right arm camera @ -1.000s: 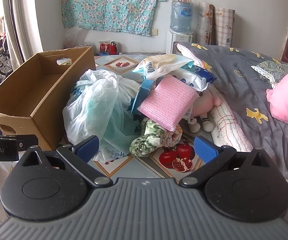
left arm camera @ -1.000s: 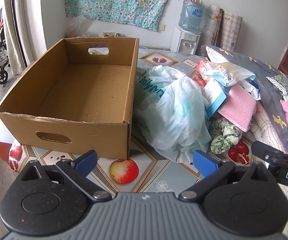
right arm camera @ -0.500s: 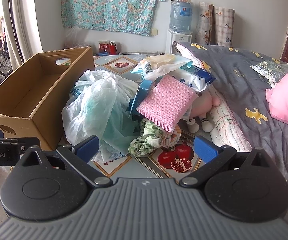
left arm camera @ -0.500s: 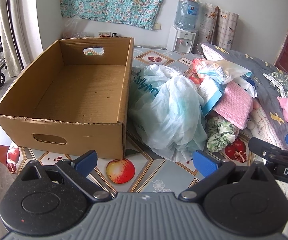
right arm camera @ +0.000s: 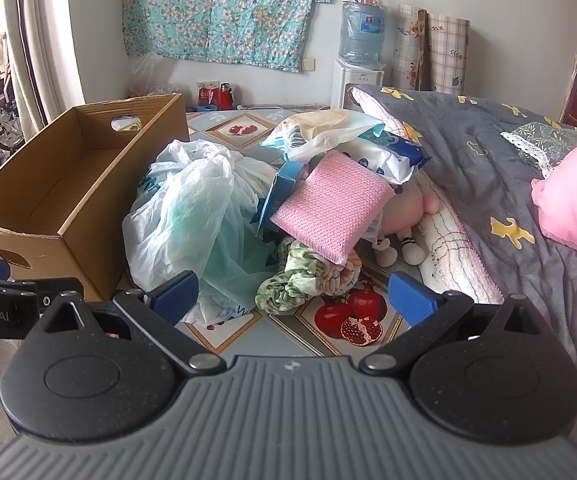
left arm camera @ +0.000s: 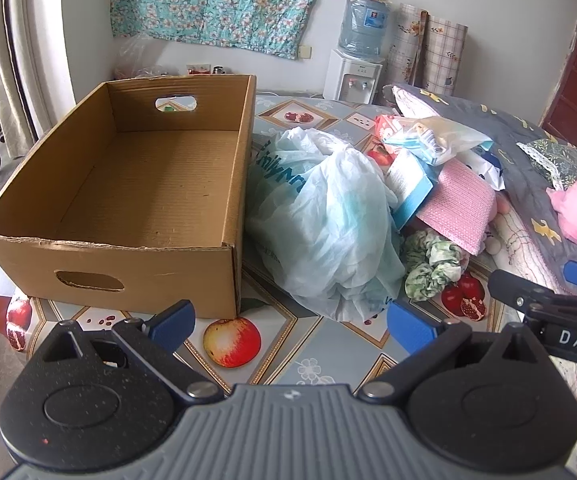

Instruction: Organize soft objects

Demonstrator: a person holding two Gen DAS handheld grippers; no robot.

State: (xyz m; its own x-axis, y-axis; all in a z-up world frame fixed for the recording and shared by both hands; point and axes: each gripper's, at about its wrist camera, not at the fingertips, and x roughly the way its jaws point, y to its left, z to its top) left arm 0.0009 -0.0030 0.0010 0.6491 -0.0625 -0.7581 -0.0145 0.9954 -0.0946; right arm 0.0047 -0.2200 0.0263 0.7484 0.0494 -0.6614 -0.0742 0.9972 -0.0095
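left gripper (left arm camera: 290,322): fingers wide apart, holding nothing, above surface (left arm camera: 328,360)
right gripper (right arm camera: 292,294): fingers wide apart, holding nothing, facing the pile
box (left arm camera: 128,200): empty, on surface, left of pile
bag (left arm camera: 328,220): touching box's right wall
pink pad (right arm camera: 332,208): tilted atop pile, over scrunchie (right arm camera: 292,280)
doll (right arm camera: 404,216): between pad and blanket (right arm camera: 488,184)

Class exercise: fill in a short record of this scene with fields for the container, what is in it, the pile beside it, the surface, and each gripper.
container: cardboard box, open top
contents: none visible
pile: plastic bag, pink pad, green scrunchie, doll, packets
pile position: right of the box, on the table
surface: fruit-print tablecloth
left gripper: open, holding nothing
right gripper: open, holding nothing
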